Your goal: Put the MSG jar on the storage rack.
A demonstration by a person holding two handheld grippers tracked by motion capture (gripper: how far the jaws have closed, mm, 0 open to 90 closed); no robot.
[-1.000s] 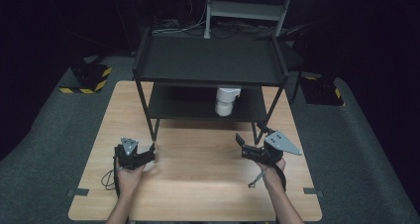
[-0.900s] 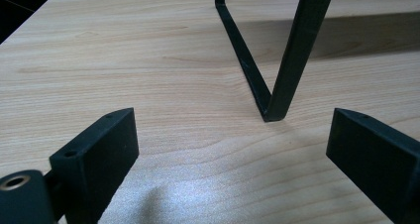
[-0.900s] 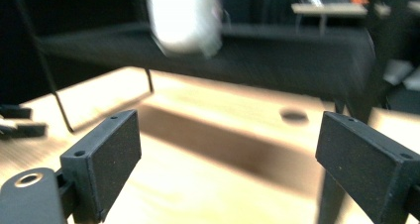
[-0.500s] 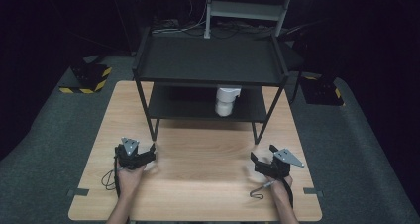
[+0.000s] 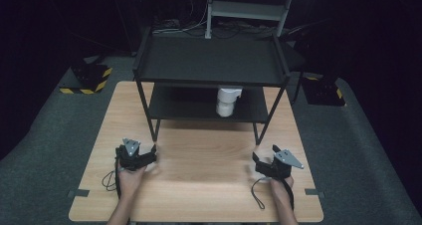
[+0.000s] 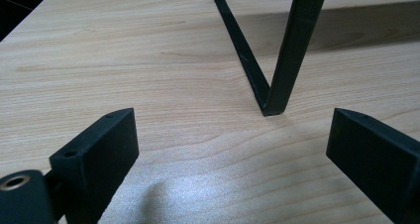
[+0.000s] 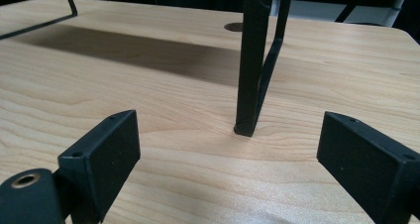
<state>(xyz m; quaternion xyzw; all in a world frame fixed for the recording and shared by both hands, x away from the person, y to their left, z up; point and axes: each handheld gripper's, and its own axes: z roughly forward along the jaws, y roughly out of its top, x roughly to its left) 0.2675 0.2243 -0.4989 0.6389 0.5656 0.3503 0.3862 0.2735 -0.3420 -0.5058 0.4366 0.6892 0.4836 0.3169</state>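
A black two-tier metal rack stands on the far half of the wooden table. A white cup-like object sits on the rack's lower shelf. My left gripper rests low at the near left, open and holding nothing. In the left gripper view this gripper faces the rack's front left leg. My right gripper is at the near right, also open with nothing in it. In the right gripper view it points at the front right leg, a short way ahead of the jaws.
Bare wood lies between the two grippers. Dark grey floor surrounds the table, with yellow-and-black striped blocks at the far left and far right. A grey shelving unit and cables stand behind the rack.
My right gripper has drawn back toward the near edge of the table and dropped lower. The left gripper has hardly moved. Both stay open.
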